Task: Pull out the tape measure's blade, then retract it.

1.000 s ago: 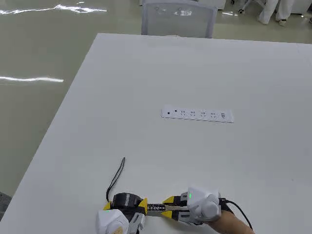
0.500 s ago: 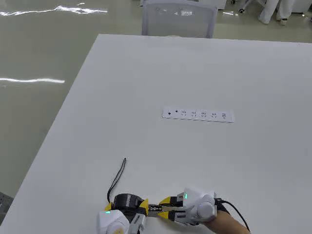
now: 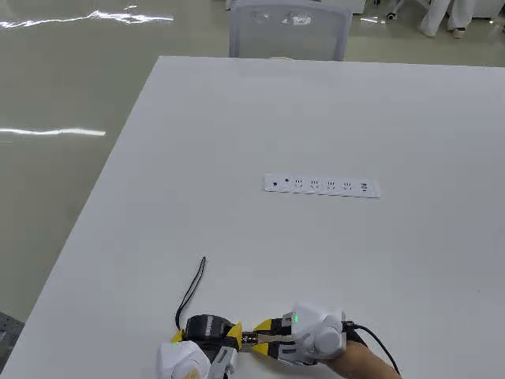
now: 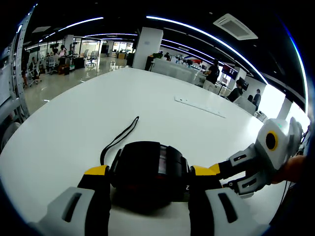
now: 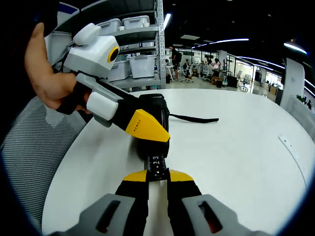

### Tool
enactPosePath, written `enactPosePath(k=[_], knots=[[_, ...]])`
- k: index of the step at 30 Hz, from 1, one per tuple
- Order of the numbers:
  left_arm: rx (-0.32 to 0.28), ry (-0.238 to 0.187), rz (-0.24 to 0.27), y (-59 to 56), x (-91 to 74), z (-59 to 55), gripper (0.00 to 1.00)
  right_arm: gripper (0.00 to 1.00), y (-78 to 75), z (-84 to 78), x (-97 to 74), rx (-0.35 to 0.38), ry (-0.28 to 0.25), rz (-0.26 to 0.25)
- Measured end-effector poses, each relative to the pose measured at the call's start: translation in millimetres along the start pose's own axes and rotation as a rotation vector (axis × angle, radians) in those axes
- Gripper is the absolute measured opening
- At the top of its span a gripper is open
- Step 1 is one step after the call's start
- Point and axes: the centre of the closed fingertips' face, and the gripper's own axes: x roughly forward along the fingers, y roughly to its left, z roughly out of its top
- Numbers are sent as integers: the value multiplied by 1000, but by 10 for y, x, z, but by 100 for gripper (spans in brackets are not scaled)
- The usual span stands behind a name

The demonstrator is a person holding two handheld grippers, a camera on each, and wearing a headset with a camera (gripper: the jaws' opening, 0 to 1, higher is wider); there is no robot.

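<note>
Left gripper (image 3: 203, 335): jaws clamped on either side of the tape measure case (image 4: 147, 169). A short length of blade (image 5: 155, 161) runs rightward out of the case. Right gripper (image 5: 158, 177), just beside the case: jaws narrow, pinching the blade tip. Any coming travel probably follows the blade's long axis.

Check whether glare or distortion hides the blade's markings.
Right gripper view: fisheye curves the white table, but the black numbered tape blade reads sharp between the yellow-tipped fingers. Head view: glare streaks on the glossy floor; blade too small to read.
</note>
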Motion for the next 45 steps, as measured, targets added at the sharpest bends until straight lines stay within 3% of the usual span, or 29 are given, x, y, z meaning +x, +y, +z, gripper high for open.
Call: enactPosePath(k=[23,31,39,45], knots=[[-12,5,-9,4,0,2,61,12,38,111,190,-17,-12,20],[-5,6,-10,-4,-5,-9,62,13,37,85,194,-28,0,23],[52,29,-21,-52,7,-53,63,14,56,15,245,-46,45,11],[39,35,-24,-37,17,-57,64,14,44,29,231,-48,47,5]])
